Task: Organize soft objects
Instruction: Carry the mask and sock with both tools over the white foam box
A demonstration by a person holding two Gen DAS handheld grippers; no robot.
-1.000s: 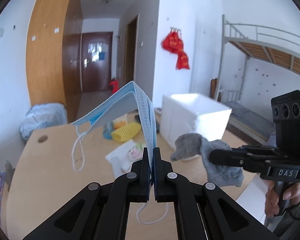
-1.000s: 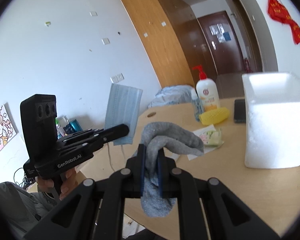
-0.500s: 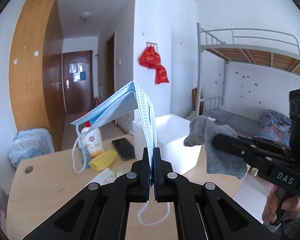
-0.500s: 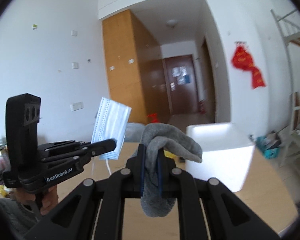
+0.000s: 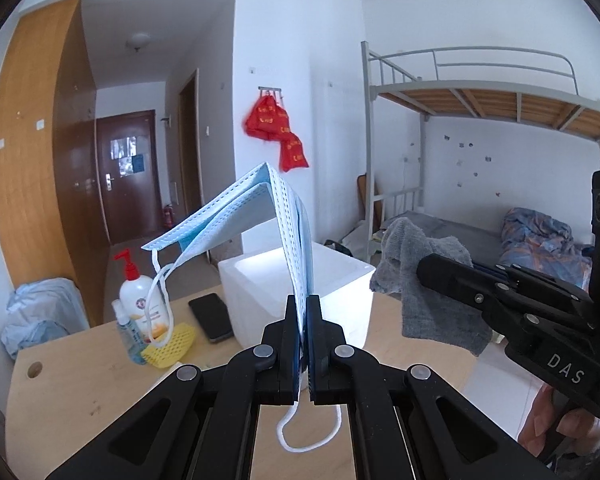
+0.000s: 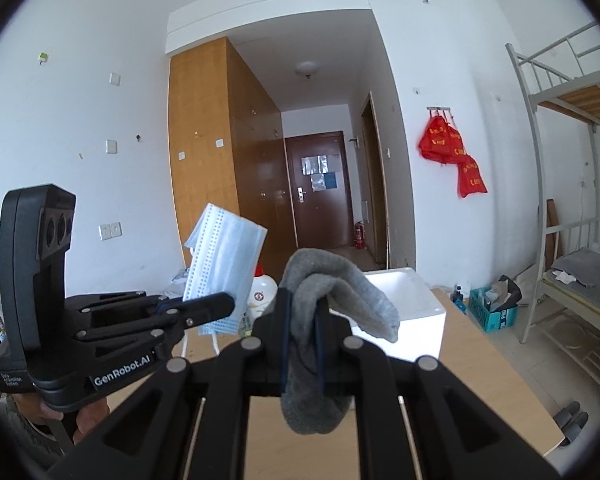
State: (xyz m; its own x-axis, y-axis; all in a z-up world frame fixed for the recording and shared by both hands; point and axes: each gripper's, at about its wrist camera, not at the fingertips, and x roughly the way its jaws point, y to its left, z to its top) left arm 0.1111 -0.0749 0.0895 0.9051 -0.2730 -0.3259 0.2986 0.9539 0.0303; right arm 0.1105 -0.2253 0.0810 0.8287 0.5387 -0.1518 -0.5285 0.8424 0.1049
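While both grippers hang in the air above the pale wooden counter (image 5: pixel 80 376), each pinches one soft thing.

Plastic bag: a crumpled, pale blue bundle (image 5: pixel 40 316) low at far left, beyond the counter's edge.
Pump bottle: smooth white plastic with a red pump (image 5: pixel 140 300), standing on the counter; a yellow mesh sponge (image 5: pixel 172 344) touches its base.
Phone: a flat black slab (image 5: pixel 211 317) lying just beside the foam box.
Left gripper: (image 5: pixel 303 312) jaws pressed nearly together on the pleated blue face mask (image 5: pixel 260 216), which folds over like a tent; one white ear loop dangles below the fingers.
Foam box: a white, blocky, open-topped container (image 5: pixel 260 284) on the counter, behind the mask.
Right gripper: (image 6: pixel 302 312) jaws narrowly parted, clamped on the grey sock (image 6: pixel 332 292), a fuzzy knit draped over the fingers with both ends drooping.
Views: only the left wrist camera shows the phone and sponge; only the right shows the blue crate (image 6: pixel 494 308) on the floor by the bunk bed (image 6: pixel 572 272).
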